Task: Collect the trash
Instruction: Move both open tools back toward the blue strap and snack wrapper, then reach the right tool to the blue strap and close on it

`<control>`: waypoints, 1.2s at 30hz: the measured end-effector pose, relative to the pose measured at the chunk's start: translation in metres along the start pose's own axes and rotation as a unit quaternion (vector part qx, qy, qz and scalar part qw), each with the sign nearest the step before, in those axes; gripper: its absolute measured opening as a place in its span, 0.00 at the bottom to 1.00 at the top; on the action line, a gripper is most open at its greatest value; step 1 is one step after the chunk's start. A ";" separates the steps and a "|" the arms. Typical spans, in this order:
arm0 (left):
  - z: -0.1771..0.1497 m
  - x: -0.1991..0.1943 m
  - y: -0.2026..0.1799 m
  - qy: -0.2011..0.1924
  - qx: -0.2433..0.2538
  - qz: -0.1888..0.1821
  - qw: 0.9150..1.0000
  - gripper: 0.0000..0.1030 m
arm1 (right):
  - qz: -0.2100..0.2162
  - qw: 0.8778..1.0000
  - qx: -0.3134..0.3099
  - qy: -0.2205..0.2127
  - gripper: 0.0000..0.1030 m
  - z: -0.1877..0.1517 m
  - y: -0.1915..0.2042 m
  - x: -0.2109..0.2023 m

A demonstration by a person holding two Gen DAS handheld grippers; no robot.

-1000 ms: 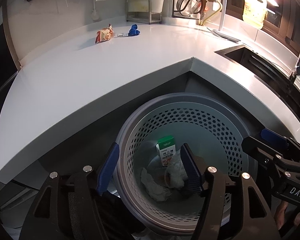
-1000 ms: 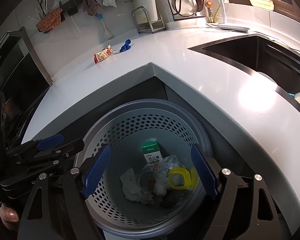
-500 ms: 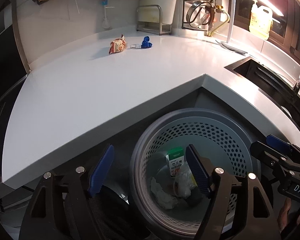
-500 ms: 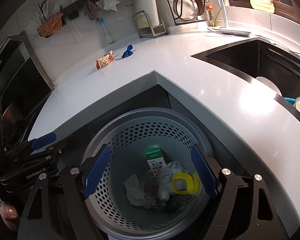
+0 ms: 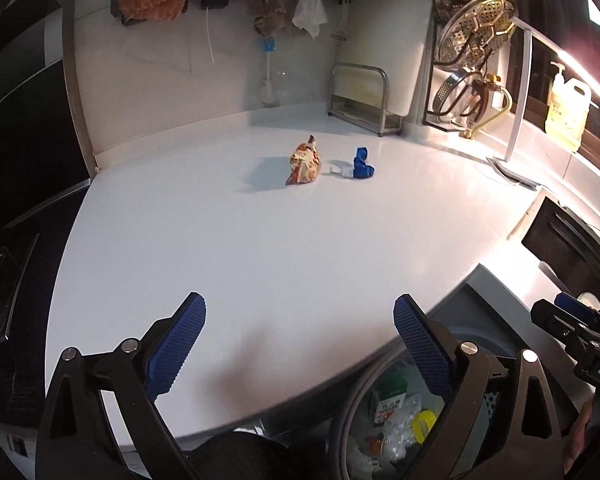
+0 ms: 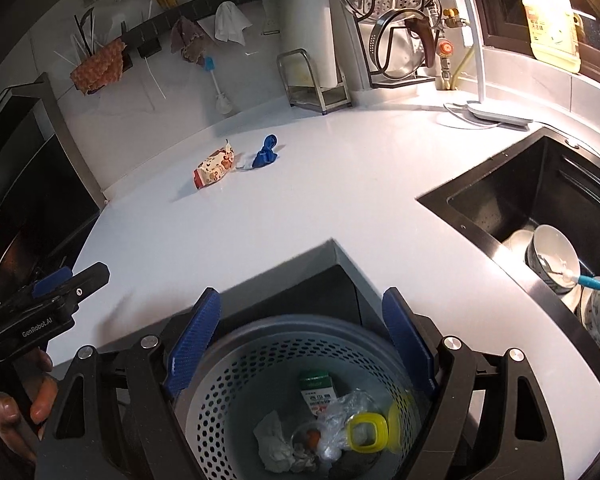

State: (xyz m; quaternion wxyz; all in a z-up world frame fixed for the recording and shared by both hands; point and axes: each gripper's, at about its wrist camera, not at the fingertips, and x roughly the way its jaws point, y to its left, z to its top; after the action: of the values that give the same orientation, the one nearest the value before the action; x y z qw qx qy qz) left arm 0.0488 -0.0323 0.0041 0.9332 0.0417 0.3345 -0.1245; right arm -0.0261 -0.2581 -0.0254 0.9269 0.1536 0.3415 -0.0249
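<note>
Your trash still on the worktop (image 5: 300, 248) is a small group toward its back edge: a crumpled orange-and-white snack wrapper (image 5: 304, 161), a twisted blue scrap (image 5: 362, 165) just to its right, and a tiny pale bit (image 5: 340, 171) between them that is too small to identify. The wrapper stands up on its crumpled end and throws a shadow to its left.

The rest is already in the grey perforated bin (image 6: 260, 364) standing below the worktop's inner front corner: a green-and-white carton (image 6: 318, 390), a white crumpled tissue (image 6: 274, 438), clear plastic film (image 6: 340, 412) and a yellow ring-shaped piece (image 6: 366, 432). What lies beneath the film is hard to make out.

Your left gripper (image 5: 298, 336) hangs over the worktop's front edge with its jaws opening wide and nothing between them. Your right gripper (image 6: 300, 336) is spread wide above the bin, its pads touching nothing.

From the left wrist, the bin is mostly cut off by the gripper's own right finger and the frame's bottom edge; only a slice of the carton and film shows. The right wrist view gives you the full bin interior, plus the dark sink (image 6: 540, 200) at the worktop's right with bowls (image 6: 556, 256) in it, which the left view barely catches. It also shows your left hand (image 6: 20, 404) on its handle at the frame's left edge.
</note>
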 end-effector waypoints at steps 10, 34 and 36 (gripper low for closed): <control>0.056 0.039 0.025 -0.025 -0.017 0.027 0.999 0.93 | 0.011 0.999 -0.052 0.007 0.77 0.068 0.025 0.060; 0.107 0.143 0.061 -0.010 -0.045 0.071 0.996 0.93 | 0.002 0.990 -0.118 0.081 0.77 0.168 0.059 0.243; 0.106 0.145 0.061 -0.008 -0.048 0.069 0.996 0.93 | -0.004 0.989 -0.124 0.085 0.77 0.170 0.061 0.250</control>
State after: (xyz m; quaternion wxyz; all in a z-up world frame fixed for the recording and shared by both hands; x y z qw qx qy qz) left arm 0.2383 -0.0198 -0.0061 0.9430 0.0192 0.3292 -0.0443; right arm 0.2809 -0.2368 -0.0475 0.9065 0.0379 0.4197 0.0274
